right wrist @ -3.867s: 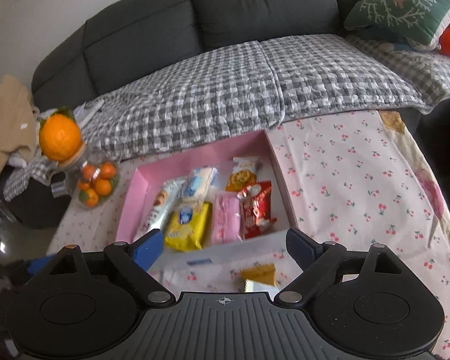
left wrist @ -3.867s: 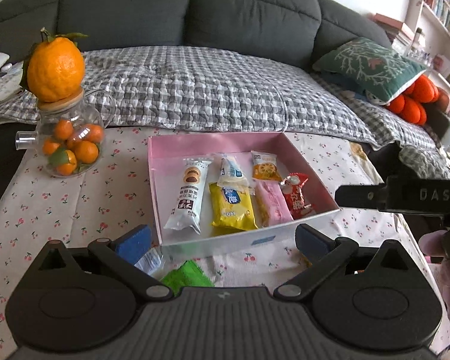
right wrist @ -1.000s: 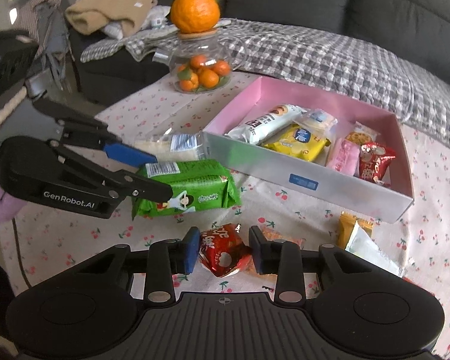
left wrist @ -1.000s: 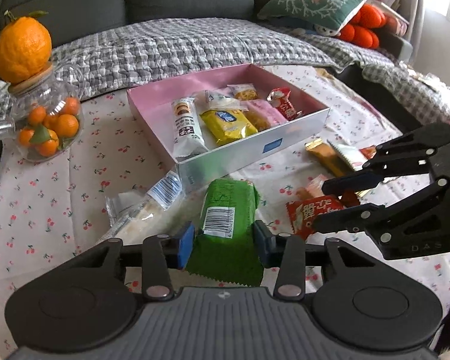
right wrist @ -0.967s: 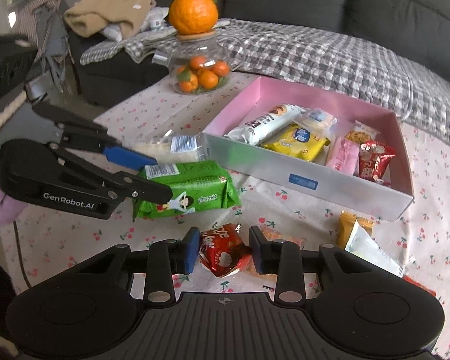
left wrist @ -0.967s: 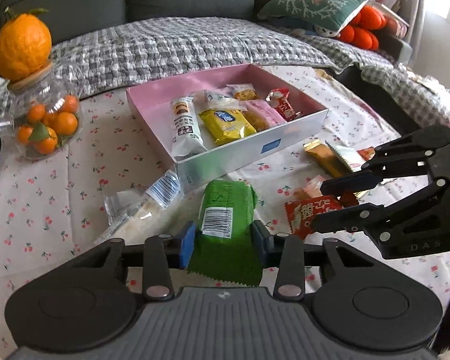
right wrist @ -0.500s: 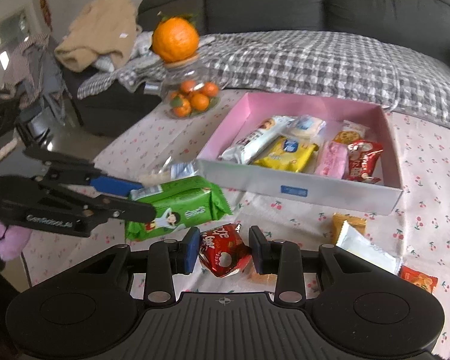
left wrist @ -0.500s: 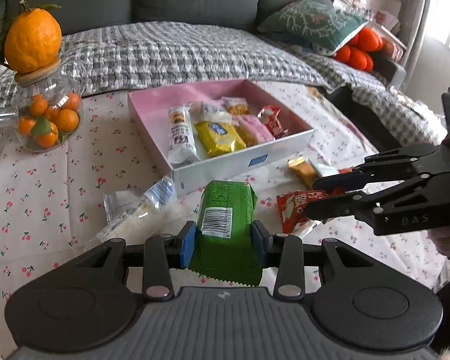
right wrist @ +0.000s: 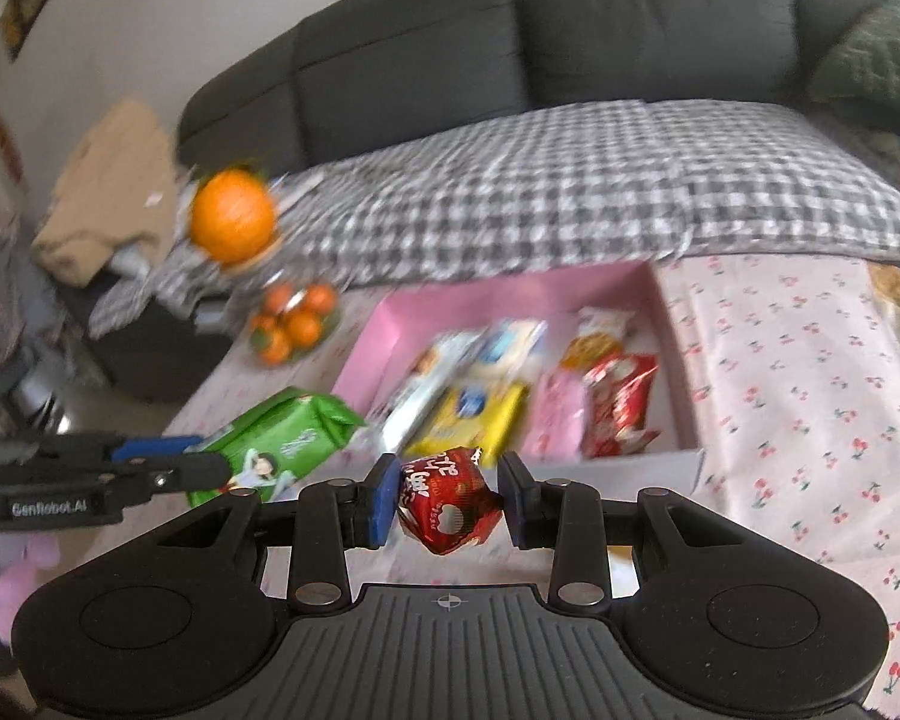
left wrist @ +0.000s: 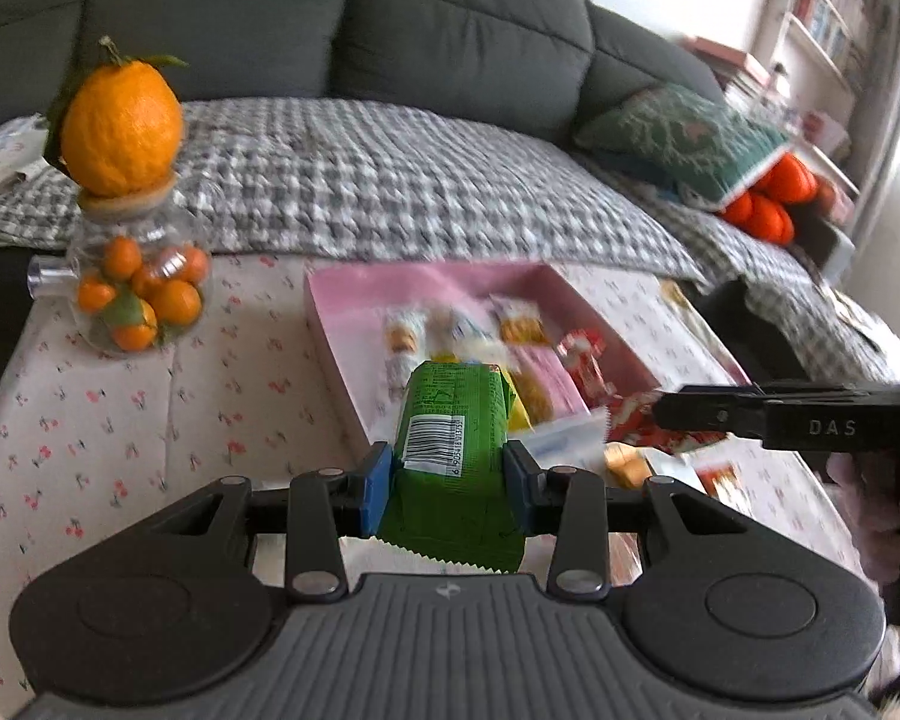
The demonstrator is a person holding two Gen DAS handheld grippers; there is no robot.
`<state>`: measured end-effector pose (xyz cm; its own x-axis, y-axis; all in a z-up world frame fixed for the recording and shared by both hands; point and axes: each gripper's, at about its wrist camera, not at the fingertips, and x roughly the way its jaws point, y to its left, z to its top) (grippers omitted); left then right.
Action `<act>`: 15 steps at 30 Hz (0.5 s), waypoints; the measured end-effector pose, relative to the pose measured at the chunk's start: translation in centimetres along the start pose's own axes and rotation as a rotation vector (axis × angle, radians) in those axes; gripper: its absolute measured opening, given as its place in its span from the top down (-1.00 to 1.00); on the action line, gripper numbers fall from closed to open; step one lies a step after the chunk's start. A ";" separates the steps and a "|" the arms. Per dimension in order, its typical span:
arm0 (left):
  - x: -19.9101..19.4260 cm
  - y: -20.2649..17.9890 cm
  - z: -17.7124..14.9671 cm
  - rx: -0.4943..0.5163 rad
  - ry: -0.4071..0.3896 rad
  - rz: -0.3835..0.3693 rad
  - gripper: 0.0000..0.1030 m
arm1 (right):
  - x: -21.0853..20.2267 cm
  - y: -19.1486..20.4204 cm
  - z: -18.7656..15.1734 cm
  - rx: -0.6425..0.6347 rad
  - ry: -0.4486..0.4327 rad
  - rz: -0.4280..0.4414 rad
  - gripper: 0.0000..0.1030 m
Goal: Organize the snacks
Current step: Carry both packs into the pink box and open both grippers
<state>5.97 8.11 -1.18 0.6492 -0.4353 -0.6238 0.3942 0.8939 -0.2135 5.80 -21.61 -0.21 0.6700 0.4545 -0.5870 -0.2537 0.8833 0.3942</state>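
The left gripper [left wrist: 447, 486] clenched a green snack pack [left wrist: 453, 429] and the right gripper [right wrist: 448, 501] a red candy packet [right wrist: 447, 501], both held just near of the pink box [right wrist: 510, 291].

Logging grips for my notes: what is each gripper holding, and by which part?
Left gripper clamps the green snack packet across its sides near the crimped end. Right gripper pinches the small red foil packet by its sides.

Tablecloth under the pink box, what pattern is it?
Tablecloth: pale with small red cherries, clearest in the right wrist view.
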 end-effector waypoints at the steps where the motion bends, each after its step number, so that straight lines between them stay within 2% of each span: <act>1: 0.3 0.1 0.3 -0.017 -0.005 0.011 0.30 | 0.2 -0.3 0.3 0.017 -0.008 -0.010 0.34; 10: 3.5 0.8 2.7 -0.113 -0.013 0.109 0.29 | 2.3 -2.5 2.5 0.158 -0.067 -0.056 0.34; 15: 5.9 0.7 4.4 -0.122 -0.015 0.165 0.29 | 4.2 -3.8 3.6 0.265 -0.095 -0.106 0.34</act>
<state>12.95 5.67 -1.69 0.7086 -0.2828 -0.6465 0.2009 0.9591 -0.1993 12.09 -23.41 -1.66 0.7487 0.3374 -0.5706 0.0038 0.8586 0.5127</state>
